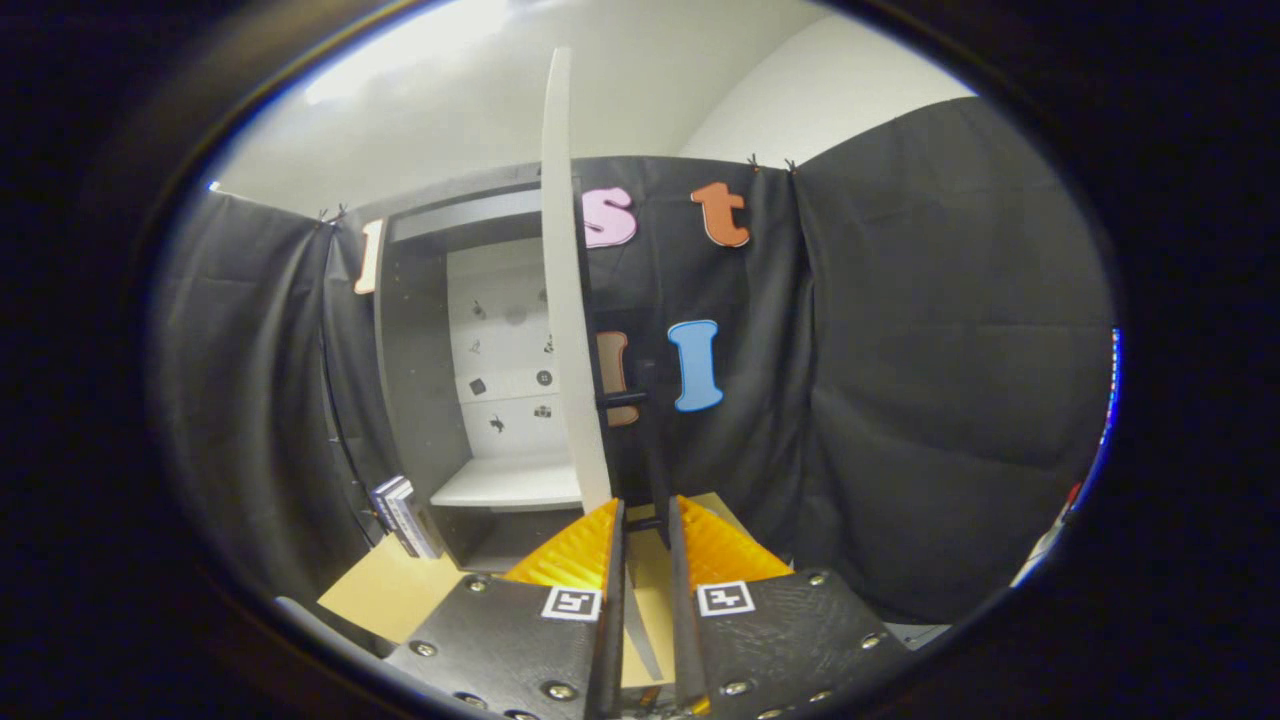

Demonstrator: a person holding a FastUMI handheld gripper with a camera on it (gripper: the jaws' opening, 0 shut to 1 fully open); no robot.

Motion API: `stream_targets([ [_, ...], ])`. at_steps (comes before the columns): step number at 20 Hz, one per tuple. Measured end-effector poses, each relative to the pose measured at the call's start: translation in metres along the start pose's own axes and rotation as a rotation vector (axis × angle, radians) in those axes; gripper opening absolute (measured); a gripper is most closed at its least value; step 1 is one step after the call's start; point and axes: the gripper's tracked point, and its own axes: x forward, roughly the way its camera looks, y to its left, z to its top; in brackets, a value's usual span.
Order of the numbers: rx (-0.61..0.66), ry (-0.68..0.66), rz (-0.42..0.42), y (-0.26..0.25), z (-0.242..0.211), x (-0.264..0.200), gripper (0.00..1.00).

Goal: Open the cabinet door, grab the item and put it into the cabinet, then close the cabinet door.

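1 cabinet door (562,300) stands open, its edge between the nearly closed tool (645,520) fingers; 1 item (405,515) leans beside the cabinet (415,400).

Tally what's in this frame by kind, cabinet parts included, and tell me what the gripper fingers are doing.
Cabinets: 1
Open cabinet doors, edge-on: 1
Dark door handles: 1
Shelves inside: 1
Boxed items leaning by the cabinet: 1
Grippers, fingers nearly closed around the door's lower edge: 1
Total: 6
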Motion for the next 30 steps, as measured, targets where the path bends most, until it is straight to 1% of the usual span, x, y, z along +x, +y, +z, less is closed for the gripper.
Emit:
stream_targets([
  [3,0.019,-0.013,0.016,0.027,0.000,-0.013,0.21],
  [6,0.019,0.004,0.032,0.059,-0.018,-0.019,0.21],
  [8,0.009,0.022,0.064,0.091,-0.037,-0.015,0.21],
  [9,0.007,0.040,0.080,0.107,-0.049,-0.013,0.26],
  [12,0.002,0.117,0.135,0.160,-0.103,0.003,0.43],
  [13,0.003,0.135,0.154,0.173,-0.115,0.006,0.51],
  [15,-0.012,0.180,0.183,0.201,-0.153,0.020,0.66],
  [17,-0.051,0.234,0.193,0.223,-0.199,0.033,0.81],
  [19,-0.053,0.283,0.220,0.246,-0.240,0.046,0.83],
  [21,-0.058,0.346,0.225,0.261,-0.286,0.060,0.83],
  [23,-0.068,0.381,0.224,0.274,-0.327,0.074,0.84],
  [27,-0.109,0.439,0.205,0.280,-0.393,0.096,0.84],
  [30,-0.115,0.486,0.195,0.281,-0.428,0.109,0.84],
])
